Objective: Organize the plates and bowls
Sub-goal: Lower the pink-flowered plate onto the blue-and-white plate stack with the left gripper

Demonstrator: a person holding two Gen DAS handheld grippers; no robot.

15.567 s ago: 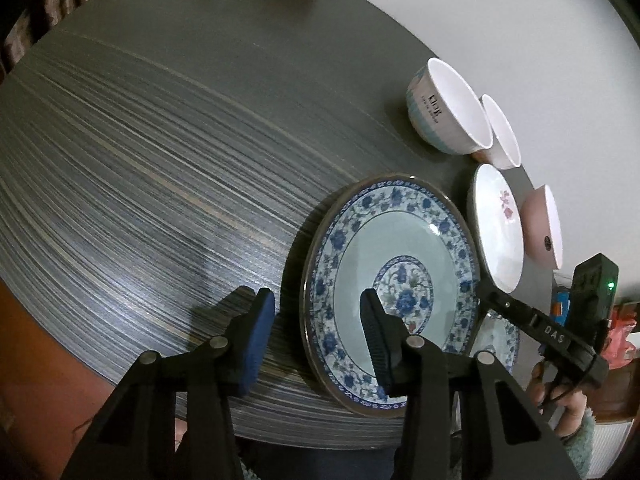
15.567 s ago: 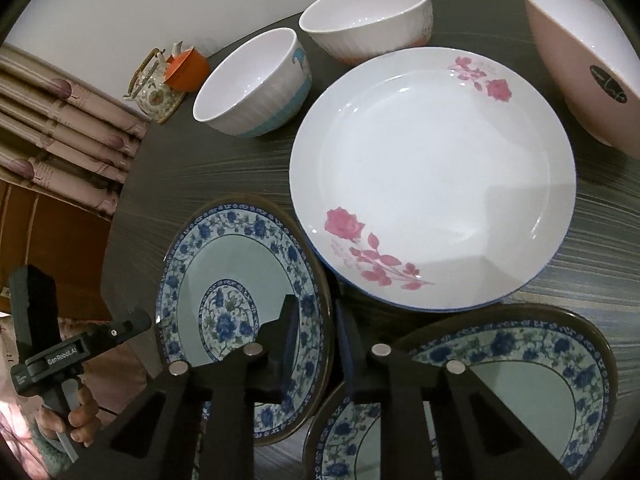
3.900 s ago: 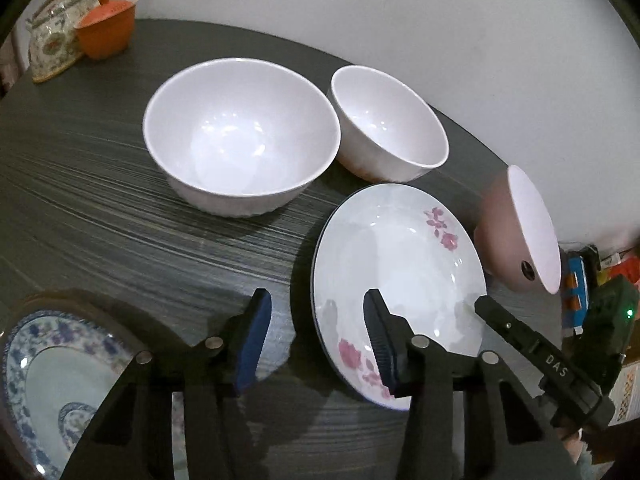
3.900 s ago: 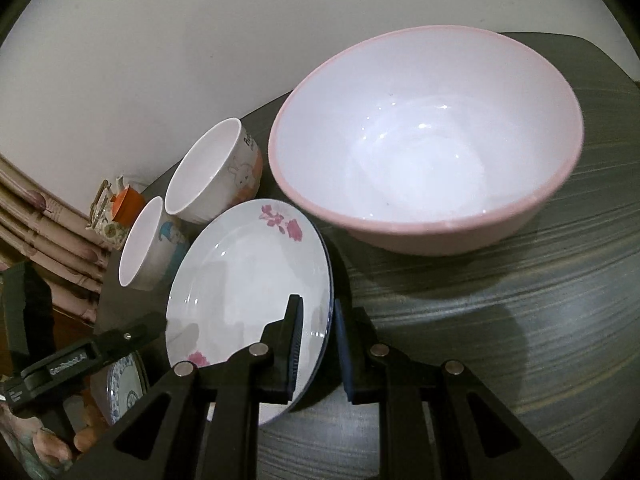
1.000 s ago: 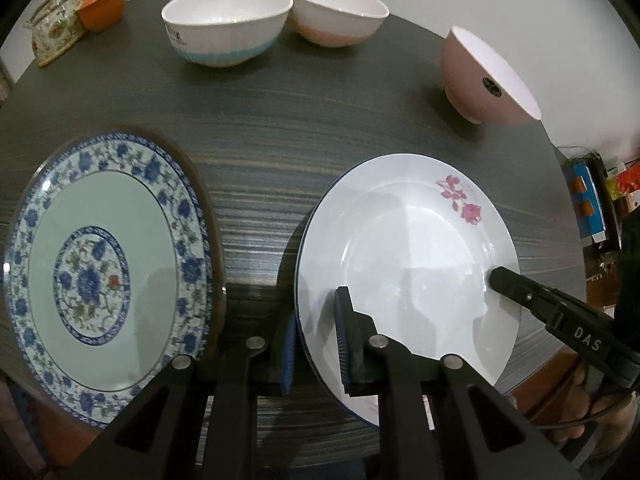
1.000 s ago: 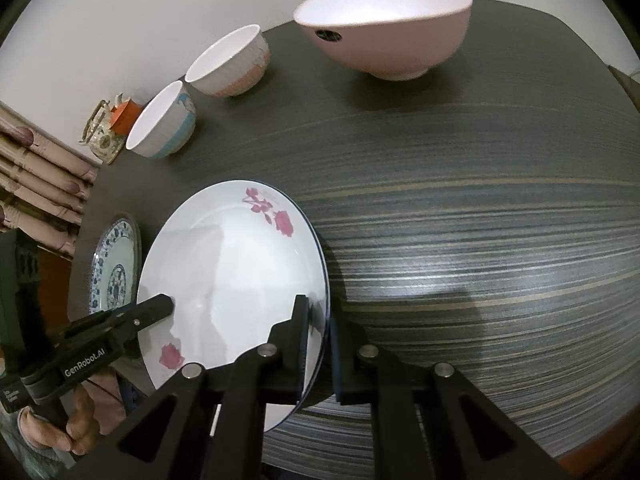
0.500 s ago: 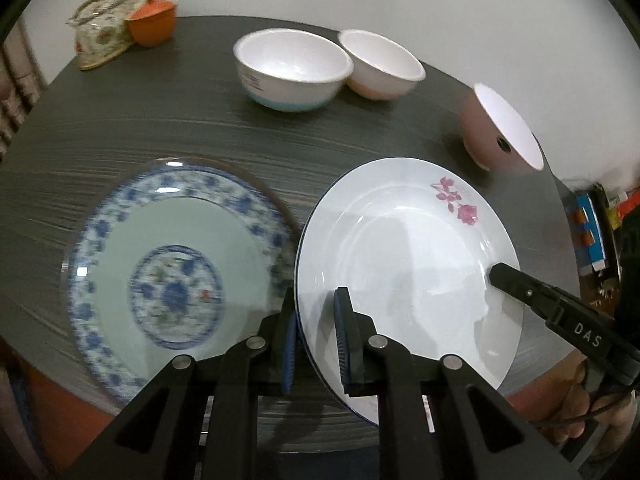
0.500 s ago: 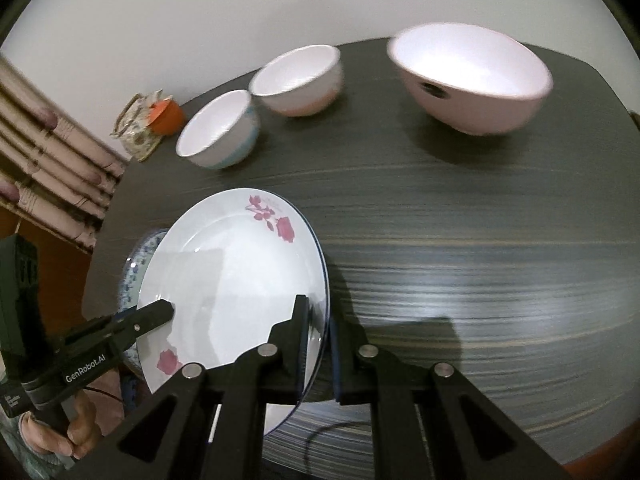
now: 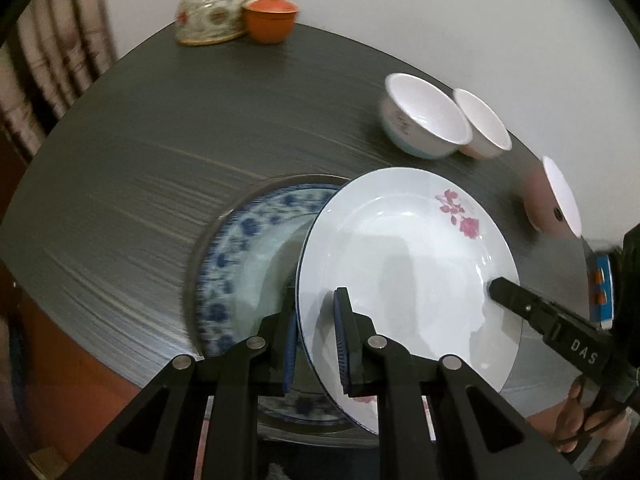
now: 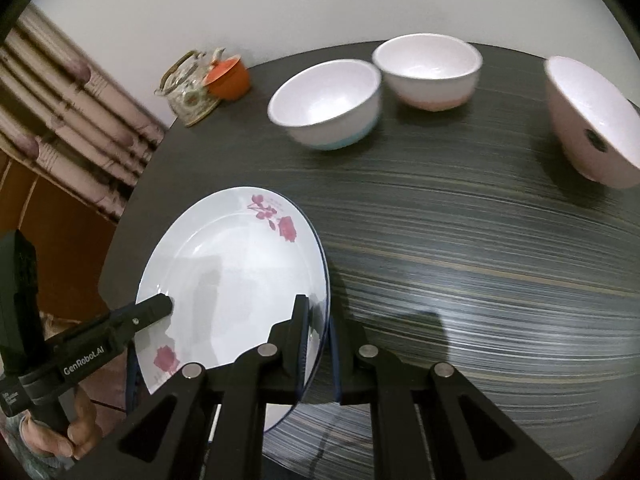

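Note:
A white plate with pink roses (image 9: pixel 404 264) (image 10: pixel 236 276) hangs above the dark round table, held at two sides. My left gripper (image 9: pixel 316 340) is shut on its left rim; my right gripper (image 10: pixel 320 344) is shut on its right rim. In the left wrist view the right gripper's finger (image 9: pixel 520 304) shows at the plate's far edge, and the right wrist view shows the left gripper's finger (image 10: pixel 136 316). Under the white plate lies a blue-patterned plate (image 9: pixel 244 264), partly covered by it and blurred.
Two white bowls (image 10: pixel 328 104) (image 10: pixel 428 72) stand side by side at the back of the table (image 10: pixel 480 280). A pink bowl (image 10: pixel 592 124) sits to the right. A teapot (image 9: pixel 208 12) and an orange lidded cup (image 9: pixel 270 20) stand at the far edge. A person's hands hold both grippers.
Both grippers have carried the white plate leftward and a little up; it now overlaps the blue-patterned plate, which lay beside it before. The bowls have shifted right in view.

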